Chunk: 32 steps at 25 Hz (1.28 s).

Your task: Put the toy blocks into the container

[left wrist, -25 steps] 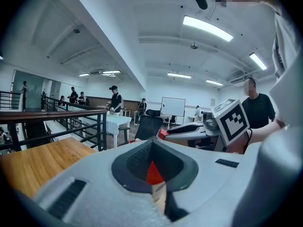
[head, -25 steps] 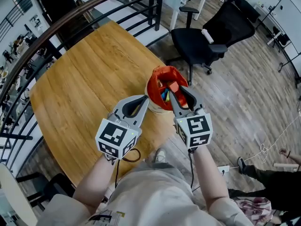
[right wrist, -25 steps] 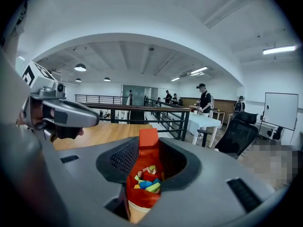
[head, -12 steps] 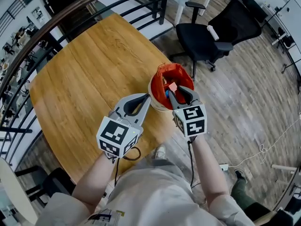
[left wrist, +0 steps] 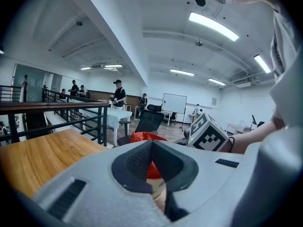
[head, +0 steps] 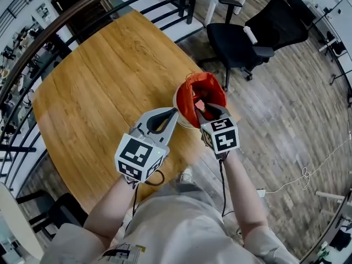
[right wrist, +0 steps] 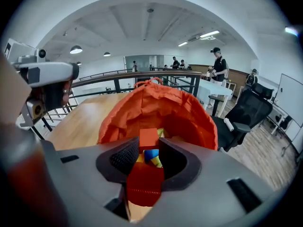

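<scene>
Item: round-cornered wooden tabletop [head: 99,81], bare apart from one piece.

Item: orange fabric-lined container [head: 213,87] [right wrist: 156,108], upright at the tabletop's right edge, beside the near corner. Blue and yellow toy blocks [right wrist: 151,155] lie inside.

Item: right gripper [head: 204,110] [right wrist: 149,148], angled down over the container's near rim. Its jaws pinch a small orange-red square toy block [head: 199,104] [right wrist: 148,139] at their tips, held above the container's mouth.

Item: left gripper [head: 175,112] [left wrist: 151,143], nearly level, jaws pressed together at the tips. The tips sit at the container's left rim; whether they clamp it cannot be told.

Item: black office chair [head: 242,37] on the plank floor beyond the tabletop's far right corner.
</scene>
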Available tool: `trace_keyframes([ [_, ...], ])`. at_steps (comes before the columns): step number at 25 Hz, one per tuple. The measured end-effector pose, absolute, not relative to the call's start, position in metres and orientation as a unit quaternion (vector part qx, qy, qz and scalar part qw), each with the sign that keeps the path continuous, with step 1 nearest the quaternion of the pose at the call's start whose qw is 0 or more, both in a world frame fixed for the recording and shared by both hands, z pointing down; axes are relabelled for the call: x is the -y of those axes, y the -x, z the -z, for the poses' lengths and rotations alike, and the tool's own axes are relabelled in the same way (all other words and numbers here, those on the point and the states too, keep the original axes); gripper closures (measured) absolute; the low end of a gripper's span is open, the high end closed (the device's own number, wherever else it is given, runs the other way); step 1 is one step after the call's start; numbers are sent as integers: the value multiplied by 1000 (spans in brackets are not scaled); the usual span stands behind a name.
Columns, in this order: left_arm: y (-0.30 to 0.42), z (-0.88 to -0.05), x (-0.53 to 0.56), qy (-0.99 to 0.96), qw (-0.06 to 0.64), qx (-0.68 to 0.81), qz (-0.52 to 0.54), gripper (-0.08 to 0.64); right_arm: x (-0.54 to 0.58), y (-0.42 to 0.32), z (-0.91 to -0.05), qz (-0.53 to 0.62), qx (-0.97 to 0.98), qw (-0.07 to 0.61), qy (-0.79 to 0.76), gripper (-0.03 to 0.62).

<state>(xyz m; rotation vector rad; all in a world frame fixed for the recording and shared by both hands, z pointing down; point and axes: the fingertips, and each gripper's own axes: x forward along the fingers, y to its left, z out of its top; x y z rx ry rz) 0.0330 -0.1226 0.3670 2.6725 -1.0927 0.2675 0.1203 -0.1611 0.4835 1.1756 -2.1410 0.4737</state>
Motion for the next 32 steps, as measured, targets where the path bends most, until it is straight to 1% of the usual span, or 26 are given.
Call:
trace_keyframes([
  [8,-32,-371,125,-914,126,374,-93,548,157,-117,-498,-216,808,351,-421,457],
  [11,-32,-371,126,-914,126,374,-92,548,156,-116,-502,-214,806,376,-404,457],
  [14,-34,-370,127,-914,127,374,-92,548,156,-116,-502,-210,805,386,-398,456],
  [26,-32,-373,123,-913,127,376,-97,548,155,-116,-501,-205,814,365,-403,456],
  [32,-30,-365,121,-912,127,379,-92,548,159,-122,-492,-201,807,349,-432,456],
])
